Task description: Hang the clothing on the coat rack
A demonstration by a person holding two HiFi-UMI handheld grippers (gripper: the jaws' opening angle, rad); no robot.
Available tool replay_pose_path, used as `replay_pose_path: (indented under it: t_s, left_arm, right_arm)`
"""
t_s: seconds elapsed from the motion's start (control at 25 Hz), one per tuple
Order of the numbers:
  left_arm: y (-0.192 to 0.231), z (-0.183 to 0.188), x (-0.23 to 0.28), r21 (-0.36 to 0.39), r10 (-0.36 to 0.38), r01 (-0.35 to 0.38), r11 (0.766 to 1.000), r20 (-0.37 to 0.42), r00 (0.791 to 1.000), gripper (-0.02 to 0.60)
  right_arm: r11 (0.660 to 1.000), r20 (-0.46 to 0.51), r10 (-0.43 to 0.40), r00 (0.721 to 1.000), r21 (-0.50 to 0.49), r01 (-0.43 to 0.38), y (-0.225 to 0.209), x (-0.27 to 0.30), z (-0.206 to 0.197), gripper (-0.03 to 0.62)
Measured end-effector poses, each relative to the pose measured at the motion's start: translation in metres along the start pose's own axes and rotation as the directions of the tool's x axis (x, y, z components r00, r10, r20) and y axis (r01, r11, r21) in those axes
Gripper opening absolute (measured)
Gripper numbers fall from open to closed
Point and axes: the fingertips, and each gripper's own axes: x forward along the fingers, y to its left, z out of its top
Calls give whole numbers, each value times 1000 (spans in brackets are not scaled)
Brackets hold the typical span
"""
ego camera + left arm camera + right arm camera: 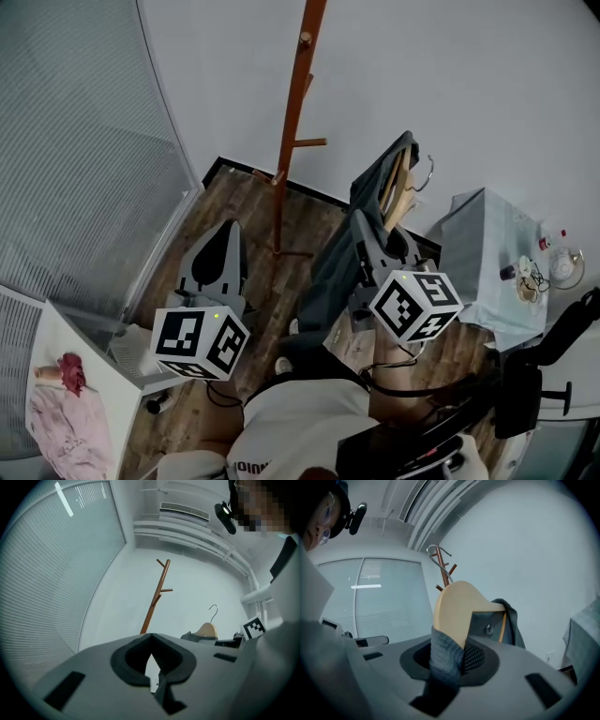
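A tall wooden coat rack [292, 131] stands on the wood floor by the white wall, and it also shows as the rack [157, 597] and the rack [446, 573]. My right gripper [371, 230] is shut on a wooden hanger [399, 187] with a metal hook, pinching it through the dark grey garment [334, 272] draped over it. In the right gripper view the hanger [457, 606] and grey cloth [444, 658] sit between the jaws. The hanger hangs to the right of the rack, apart from it. My left gripper [228, 232] is shut and holds nothing, low and left of the rack's pole.
A small table under a grey cloth [478, 248] stands at the right with a few small items on it. A white surface with pink cloth [58, 412] lies at the bottom left. A blinded glass partition [84, 141] curves along the left.
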Motion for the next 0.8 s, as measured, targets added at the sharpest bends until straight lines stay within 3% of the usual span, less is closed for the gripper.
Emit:
replay_pose_path:
  t_s: [0.32, 0.8]
  left_arm:
    - [23, 8, 45, 25, 16, -16, 1000, 3, 1000, 12]
    - [44, 7, 110, 6, 34, -35, 999, 25, 999, 12]
  right_arm:
    - [1000, -45, -2, 999, 10, 3, -23, 51, -12, 107]
    - [1000, -93, -8, 996, 2, 9, -63, 101, -27, 107]
